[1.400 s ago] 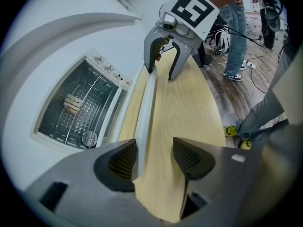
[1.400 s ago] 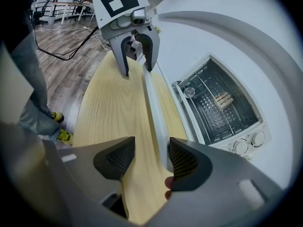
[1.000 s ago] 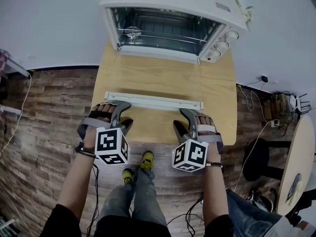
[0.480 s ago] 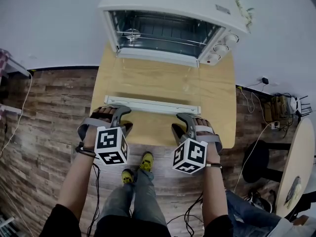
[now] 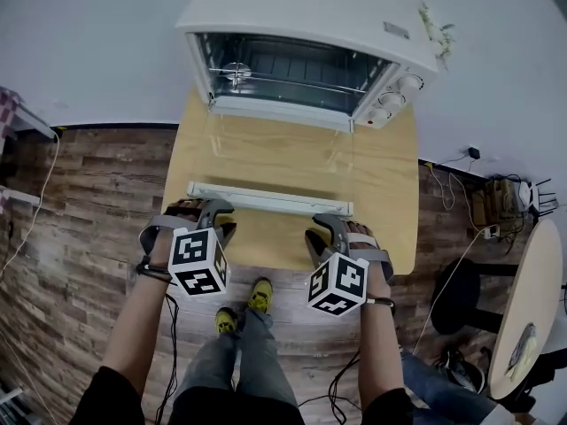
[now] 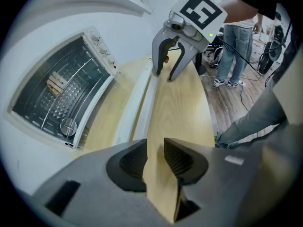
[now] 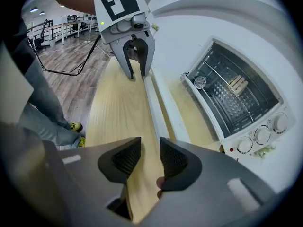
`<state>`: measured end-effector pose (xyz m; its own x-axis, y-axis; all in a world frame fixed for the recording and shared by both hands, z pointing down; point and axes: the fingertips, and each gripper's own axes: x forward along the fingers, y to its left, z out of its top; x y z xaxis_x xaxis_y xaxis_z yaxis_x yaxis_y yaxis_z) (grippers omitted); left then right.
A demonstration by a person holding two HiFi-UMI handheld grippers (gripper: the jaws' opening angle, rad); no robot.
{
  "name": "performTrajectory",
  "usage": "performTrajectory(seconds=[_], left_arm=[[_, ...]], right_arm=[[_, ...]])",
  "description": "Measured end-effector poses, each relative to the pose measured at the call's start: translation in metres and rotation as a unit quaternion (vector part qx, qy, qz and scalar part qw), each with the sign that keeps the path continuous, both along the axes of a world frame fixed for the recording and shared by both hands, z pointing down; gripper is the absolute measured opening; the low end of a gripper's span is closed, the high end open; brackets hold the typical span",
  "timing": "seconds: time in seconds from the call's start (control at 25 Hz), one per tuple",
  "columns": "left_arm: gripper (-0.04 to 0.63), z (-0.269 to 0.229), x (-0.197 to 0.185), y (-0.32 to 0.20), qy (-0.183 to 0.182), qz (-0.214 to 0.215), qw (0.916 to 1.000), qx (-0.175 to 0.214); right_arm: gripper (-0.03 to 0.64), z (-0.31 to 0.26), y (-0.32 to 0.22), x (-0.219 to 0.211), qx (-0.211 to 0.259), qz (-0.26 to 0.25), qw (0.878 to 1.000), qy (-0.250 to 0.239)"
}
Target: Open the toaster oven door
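The task is judged done: the door (image 5: 275, 153) of the toaster oven (image 5: 310, 25) is seen dropped fully open, lying flat over the counter (image 5: 390, 202), with its white handle (image 5: 270, 199) nearest the person and the rack exposed. Little seems left but withdrawal. The left gripper (image 5: 221, 218) and right gripper (image 5: 321, 228) are held just short of the handle, apart from it. Their jaws are half spread and have just been closing, with only counter wood seen between them.

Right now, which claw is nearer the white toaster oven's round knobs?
Right. The right claw is at the wooden table's near edge toward the round knobs; left claw further across. Both have just been closing, table edge between the jaws.
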<state>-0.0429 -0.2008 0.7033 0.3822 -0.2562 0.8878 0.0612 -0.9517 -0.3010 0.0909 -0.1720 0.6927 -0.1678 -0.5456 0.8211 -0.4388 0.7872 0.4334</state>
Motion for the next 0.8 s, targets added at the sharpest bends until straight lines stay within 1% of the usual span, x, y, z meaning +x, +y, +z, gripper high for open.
performTrajectory(seconds=[0.2, 0.4, 0.56, 0.72, 0.8], left_arm=[[0.097, -0.003, 0.002, 0.000, 0.001, -0.008, 0.9999, -0.007], [0.082, -0.012, 0.002, 0.002, 0.016, -0.024, 0.9995, -0.012], [0.035, -0.023, 0.001, 0.007, 0.046, -0.045, 0.9979, -0.009], [0.005, -0.035, -0.001, 0.012, 0.075, -0.069, 0.9947, -0.010], [0.003, -0.041, -0.003, 0.016, 0.088, -0.082, 0.9926, -0.017]], right_arm=[[0.139, -0.007, 0.000, 0.001, 0.002, 0.019, 1.000, -0.020], [0.094, -0.014, 0.002, 0.003, 0.008, 0.035, 0.999, -0.028], [0.058, -0.018, 0.010, 0.001, 0.004, 0.052, 0.998, -0.034], [0.026, -0.030, 0.017, -0.005, 0.012, 0.072, 0.996, -0.056], [0.019, -0.035, 0.020, -0.007, 0.013, 0.084, 0.994, -0.062]])
